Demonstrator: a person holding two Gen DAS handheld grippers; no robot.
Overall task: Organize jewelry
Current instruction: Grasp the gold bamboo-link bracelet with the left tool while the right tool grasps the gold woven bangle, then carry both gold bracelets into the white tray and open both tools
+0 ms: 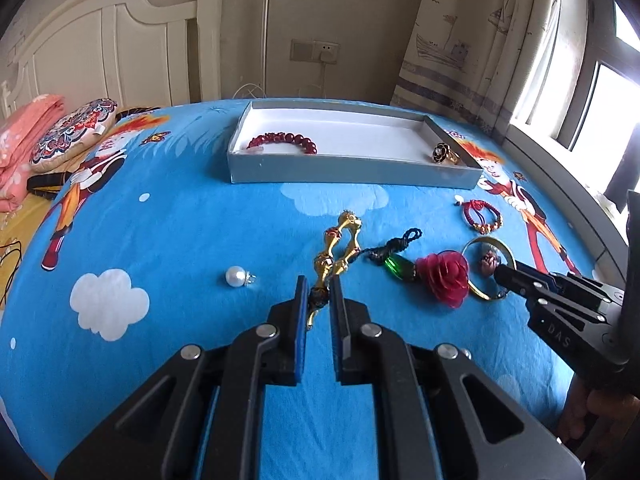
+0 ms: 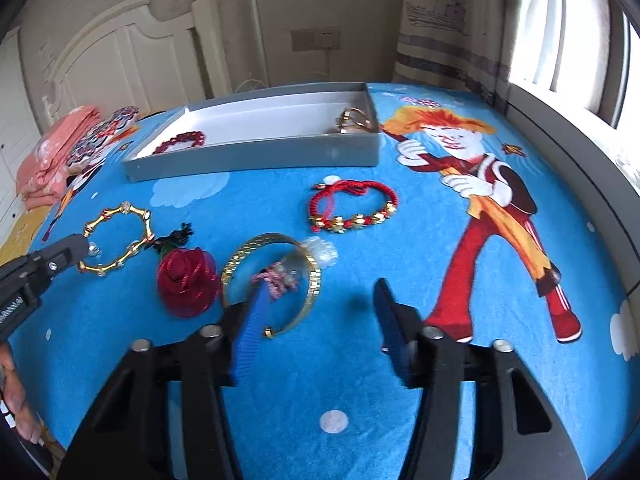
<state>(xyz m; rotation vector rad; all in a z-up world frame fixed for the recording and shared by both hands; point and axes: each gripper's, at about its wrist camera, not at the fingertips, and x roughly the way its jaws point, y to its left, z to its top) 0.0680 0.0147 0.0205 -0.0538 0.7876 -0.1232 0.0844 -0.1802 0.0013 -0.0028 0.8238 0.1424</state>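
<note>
Jewelry lies scattered on the blue cartoon bedsheet (image 1: 200,220). Left gripper (image 1: 318,292) is clamped on the near end of the gold link bracelet (image 1: 340,248), which stretches toward twelve o'clock from its pads. At nine o'clock of it sits a pearl earring (image 1: 236,277); at three o'clock a green pendant on dark cord (image 1: 394,266), then a red rose brooch (image 2: 186,282). Right gripper (image 2: 316,308) is spread wide, its left pad just over the gold bangle (image 2: 310,280), seemingly not gripping it. A red cord bracelet (image 2: 354,206) lies at twelve o'clock of it. Beyond, the grey tray (image 1: 356,168) holds a red bead bracelet (image 1: 282,140) and a flower ring (image 1: 442,153).
</note>
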